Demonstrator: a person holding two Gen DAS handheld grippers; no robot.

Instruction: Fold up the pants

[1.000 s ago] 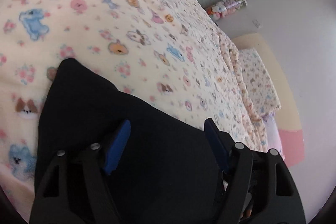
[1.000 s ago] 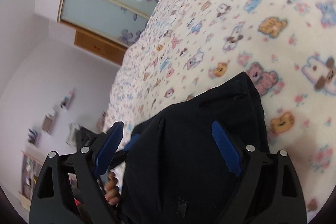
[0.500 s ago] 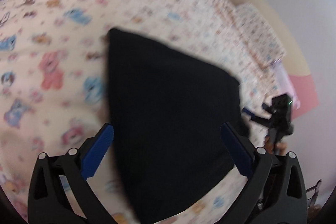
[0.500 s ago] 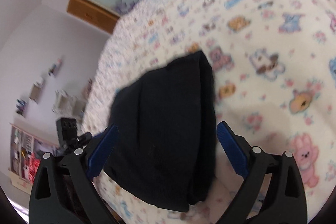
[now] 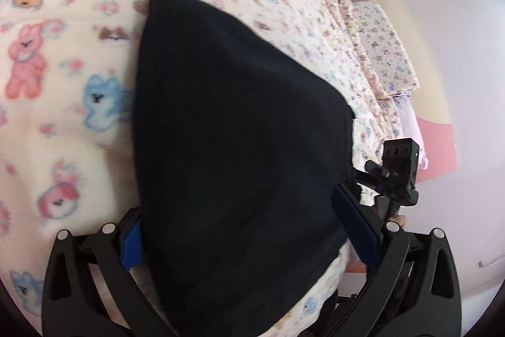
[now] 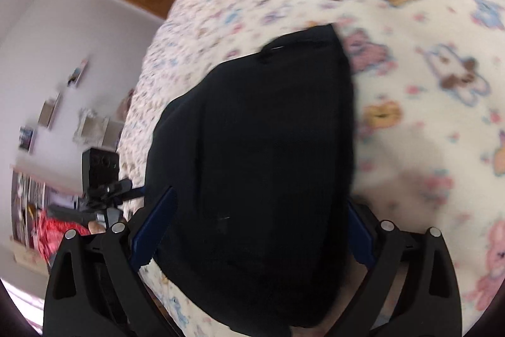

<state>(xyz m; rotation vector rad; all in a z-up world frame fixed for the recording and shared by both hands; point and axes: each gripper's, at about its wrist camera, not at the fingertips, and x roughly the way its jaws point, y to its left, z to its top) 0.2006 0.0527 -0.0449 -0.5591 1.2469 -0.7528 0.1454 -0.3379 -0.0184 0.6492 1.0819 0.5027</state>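
Pants (image 5: 240, 147), folded, soft and limp, are seen between both wide-spread tools (image 5: 249, 229) (image 6: 249, 226); thick folded edges judged best gripped.

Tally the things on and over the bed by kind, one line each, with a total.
Black folded pants: 1
Printed blanket: 1
Grippers: 2, the left gripper and the right gripper
Total: 4

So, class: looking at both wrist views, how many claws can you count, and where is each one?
2. The left claw straddles the near edge of the folded black pants; the right claw does likewise, at the pile's other side.
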